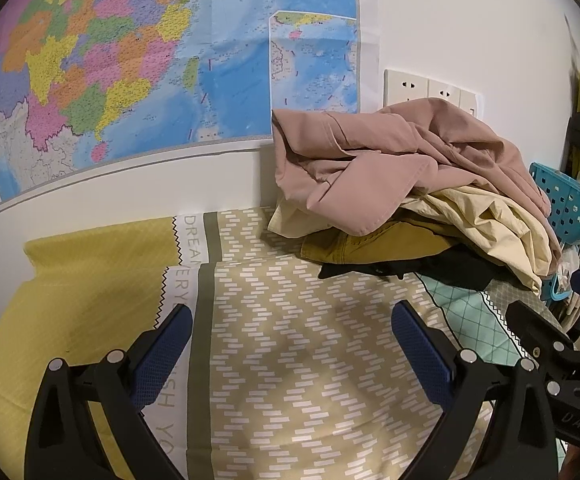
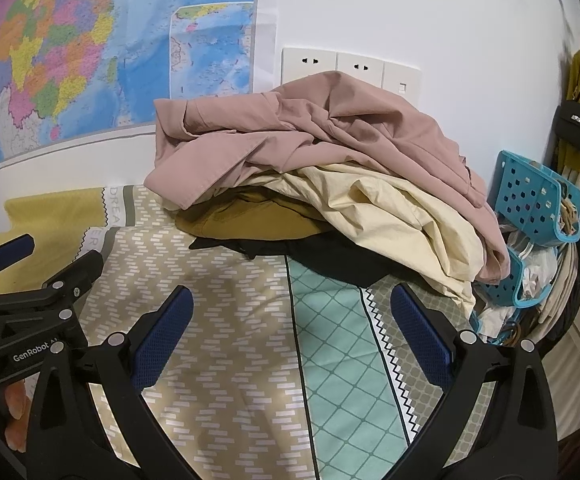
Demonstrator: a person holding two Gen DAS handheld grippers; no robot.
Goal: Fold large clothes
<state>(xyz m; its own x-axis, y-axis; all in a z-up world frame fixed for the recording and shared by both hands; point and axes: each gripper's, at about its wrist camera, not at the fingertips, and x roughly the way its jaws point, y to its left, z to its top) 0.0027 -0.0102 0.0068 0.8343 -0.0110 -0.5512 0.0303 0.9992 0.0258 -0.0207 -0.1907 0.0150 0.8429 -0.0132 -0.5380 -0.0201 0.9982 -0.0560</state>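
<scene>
A heap of clothes lies at the back right of the bed against the wall: a dusty pink garment point(image 1: 389, 152) point(image 2: 313, 128) on top, a cream one point(image 1: 489, 216) point(image 2: 389, 204) under it, then a mustard one point(image 1: 369, 246) point(image 2: 250, 216) and a black one point(image 1: 429, 268) point(image 2: 329, 258) at the bottom. My left gripper point(image 1: 291, 320) is open and empty above the patterned bedspread point(image 1: 290, 360), short of the heap. My right gripper point(image 2: 291, 304) is open and empty, close in front of the heap. Each gripper shows at the edge of the other's view.
A blue perforated basket point(image 1: 565, 204) point(image 2: 537, 200) with odds and ends stands right of the heap at the bed's edge. A map point(image 1: 130, 60) and wall sockets point(image 2: 349, 68) are on the wall behind. A black handbag point(image 2: 579, 126) hangs at the far right.
</scene>
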